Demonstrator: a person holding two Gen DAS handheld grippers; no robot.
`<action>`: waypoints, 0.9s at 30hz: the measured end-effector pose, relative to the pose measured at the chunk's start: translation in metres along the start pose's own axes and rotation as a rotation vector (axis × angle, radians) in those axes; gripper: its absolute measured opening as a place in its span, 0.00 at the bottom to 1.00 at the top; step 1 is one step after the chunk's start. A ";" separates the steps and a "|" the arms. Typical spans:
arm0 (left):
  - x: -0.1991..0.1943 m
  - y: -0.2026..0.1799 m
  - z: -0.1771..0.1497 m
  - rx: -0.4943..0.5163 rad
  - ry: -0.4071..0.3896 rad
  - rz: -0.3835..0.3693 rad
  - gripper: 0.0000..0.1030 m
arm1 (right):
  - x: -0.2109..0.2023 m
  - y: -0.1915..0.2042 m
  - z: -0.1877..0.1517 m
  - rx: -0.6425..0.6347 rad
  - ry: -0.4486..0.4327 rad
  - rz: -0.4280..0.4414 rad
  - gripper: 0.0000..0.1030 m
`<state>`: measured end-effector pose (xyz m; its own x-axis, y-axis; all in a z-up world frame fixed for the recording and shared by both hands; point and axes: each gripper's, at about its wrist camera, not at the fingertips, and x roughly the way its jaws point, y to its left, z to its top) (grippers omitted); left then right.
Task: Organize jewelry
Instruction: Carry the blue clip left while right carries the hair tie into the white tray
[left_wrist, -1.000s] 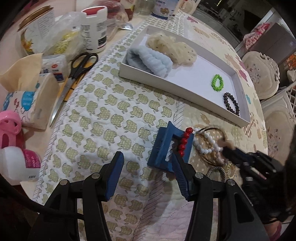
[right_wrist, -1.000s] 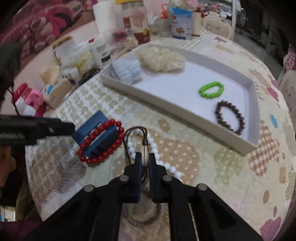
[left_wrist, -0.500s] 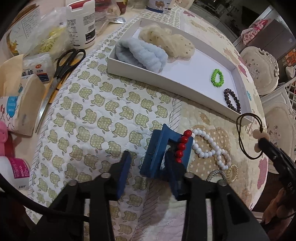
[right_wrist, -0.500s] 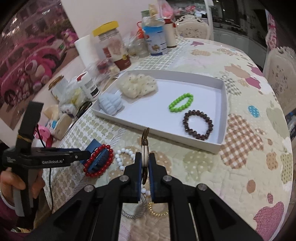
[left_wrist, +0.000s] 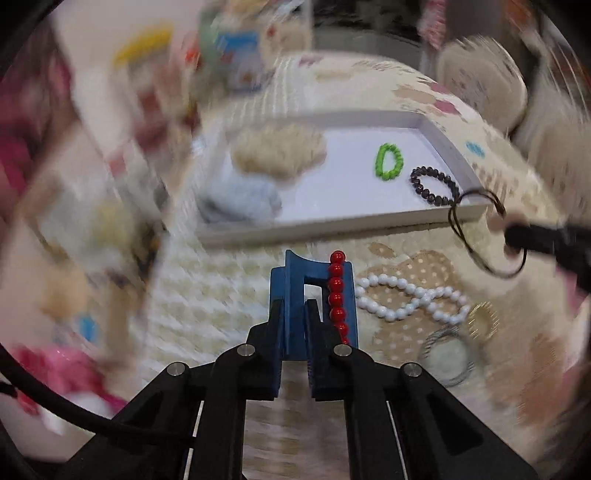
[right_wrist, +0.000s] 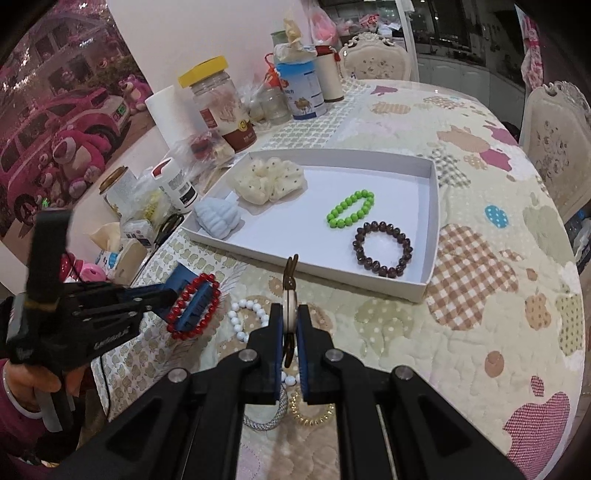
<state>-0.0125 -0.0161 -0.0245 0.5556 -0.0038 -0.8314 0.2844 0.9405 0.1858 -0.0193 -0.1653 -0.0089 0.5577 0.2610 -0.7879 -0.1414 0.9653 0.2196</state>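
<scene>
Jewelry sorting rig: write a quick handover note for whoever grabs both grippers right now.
Left gripper: jaws have just been closing and now clamp the blue hair clip, with the red bead bracelet looped around it.
Right gripper: shut on the thin brown hair tie, lifted off the cloth.
Done: green bracelet, dark bead bracelet, cream scrunchie and blue scrunchie lie in the white tray.
Left: both held pieces, plus the white bead strand, silver band and gold coil tie on the tablecloth.
</scene>
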 end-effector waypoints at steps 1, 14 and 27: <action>-0.004 -0.007 -0.002 0.074 -0.034 0.059 0.06 | -0.001 -0.001 0.000 0.006 -0.003 0.002 0.07; -0.028 0.021 -0.002 0.029 -0.003 0.026 0.03 | -0.007 0.002 0.000 -0.003 -0.020 0.043 0.07; -0.005 0.037 -0.006 -0.167 0.105 -0.173 0.02 | -0.001 0.001 0.001 0.006 -0.007 0.077 0.07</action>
<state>-0.0098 0.0211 -0.0164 0.4235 -0.1429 -0.8946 0.2309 0.9719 -0.0459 -0.0191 -0.1646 -0.0076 0.5512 0.3340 -0.7647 -0.1793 0.9424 0.2824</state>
